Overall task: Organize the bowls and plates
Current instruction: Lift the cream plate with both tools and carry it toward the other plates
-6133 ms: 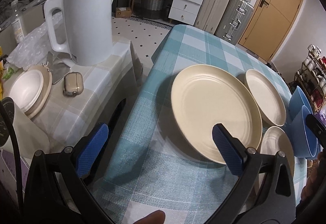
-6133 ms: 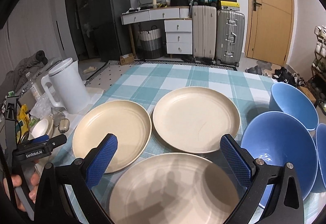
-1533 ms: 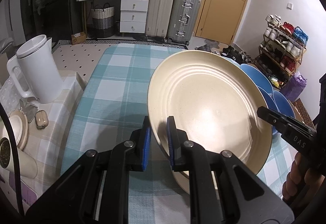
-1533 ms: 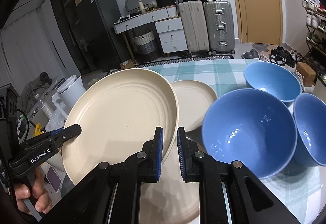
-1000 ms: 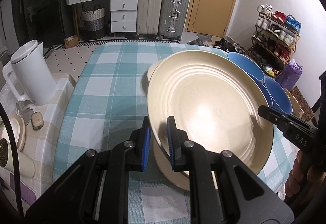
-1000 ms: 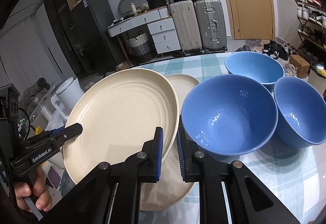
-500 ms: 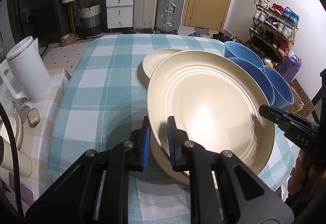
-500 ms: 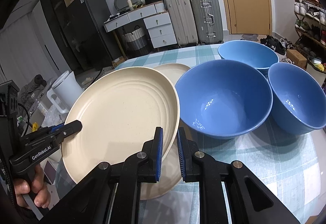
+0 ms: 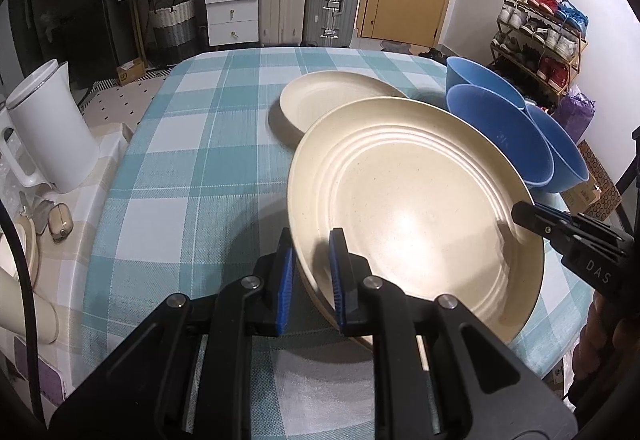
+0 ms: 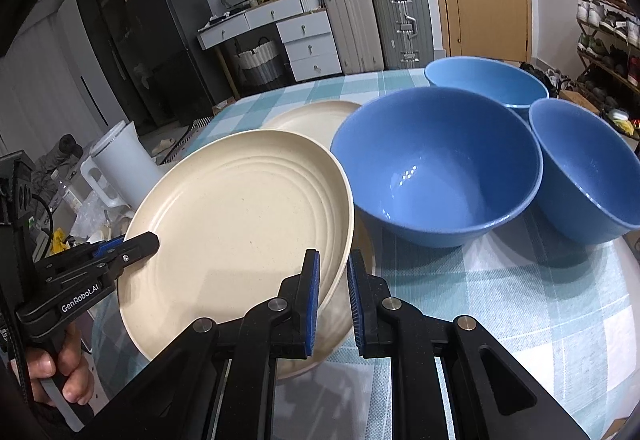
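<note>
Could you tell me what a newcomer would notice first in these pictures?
Probably the large cream plate, clamped at opposite rims by the left gripper and right gripper just above another cream plate. Beside it on the checked tablecloth stand three blue bowls.

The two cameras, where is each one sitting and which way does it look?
Left wrist: sits on the left gripper, looking down its fingers at the held plate; the right gripper and some fingers show at the right.
Right wrist: sits on the right gripper, facing the same plate and three blue bowls; the left gripper and its hand show.
Shared: plate, bowls, checked table, kettle.
</note>
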`<state>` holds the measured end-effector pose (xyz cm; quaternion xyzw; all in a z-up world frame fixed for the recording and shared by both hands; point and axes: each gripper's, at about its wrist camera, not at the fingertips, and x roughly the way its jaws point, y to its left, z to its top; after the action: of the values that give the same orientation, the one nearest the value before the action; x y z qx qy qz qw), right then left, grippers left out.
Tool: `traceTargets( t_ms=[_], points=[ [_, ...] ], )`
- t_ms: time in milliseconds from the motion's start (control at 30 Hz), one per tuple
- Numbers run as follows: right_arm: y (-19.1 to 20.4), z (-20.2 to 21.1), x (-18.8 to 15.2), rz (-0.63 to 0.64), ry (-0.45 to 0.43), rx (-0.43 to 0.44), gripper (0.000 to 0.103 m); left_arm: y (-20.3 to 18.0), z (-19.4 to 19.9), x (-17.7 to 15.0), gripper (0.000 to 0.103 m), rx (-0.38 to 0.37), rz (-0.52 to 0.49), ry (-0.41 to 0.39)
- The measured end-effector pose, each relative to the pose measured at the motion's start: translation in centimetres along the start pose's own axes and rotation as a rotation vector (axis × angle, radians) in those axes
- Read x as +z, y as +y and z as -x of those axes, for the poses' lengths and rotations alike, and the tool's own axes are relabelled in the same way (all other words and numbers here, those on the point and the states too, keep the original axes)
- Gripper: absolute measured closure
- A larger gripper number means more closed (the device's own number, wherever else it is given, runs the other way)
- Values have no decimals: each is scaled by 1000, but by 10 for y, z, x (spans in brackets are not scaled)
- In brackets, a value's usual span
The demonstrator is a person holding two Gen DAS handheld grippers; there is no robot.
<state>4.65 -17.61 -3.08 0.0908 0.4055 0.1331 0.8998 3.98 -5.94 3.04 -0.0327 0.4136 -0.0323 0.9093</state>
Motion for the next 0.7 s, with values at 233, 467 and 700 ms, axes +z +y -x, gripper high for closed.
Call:
traceTargets(
  t_ms=[233, 467, 700],
  points=[
    [2, -6, -1, 15, 6, -3, 89, 4, -6, -3, 90, 5, 5, 2],
    [0, -12, -3, 16, 24, -2, 89, 9, -15, -8, 90, 10, 10, 19],
    [0, -22, -4, 18, 46, -15, 89, 11, -28, -14, 90, 8, 14, 40]
  ],
)
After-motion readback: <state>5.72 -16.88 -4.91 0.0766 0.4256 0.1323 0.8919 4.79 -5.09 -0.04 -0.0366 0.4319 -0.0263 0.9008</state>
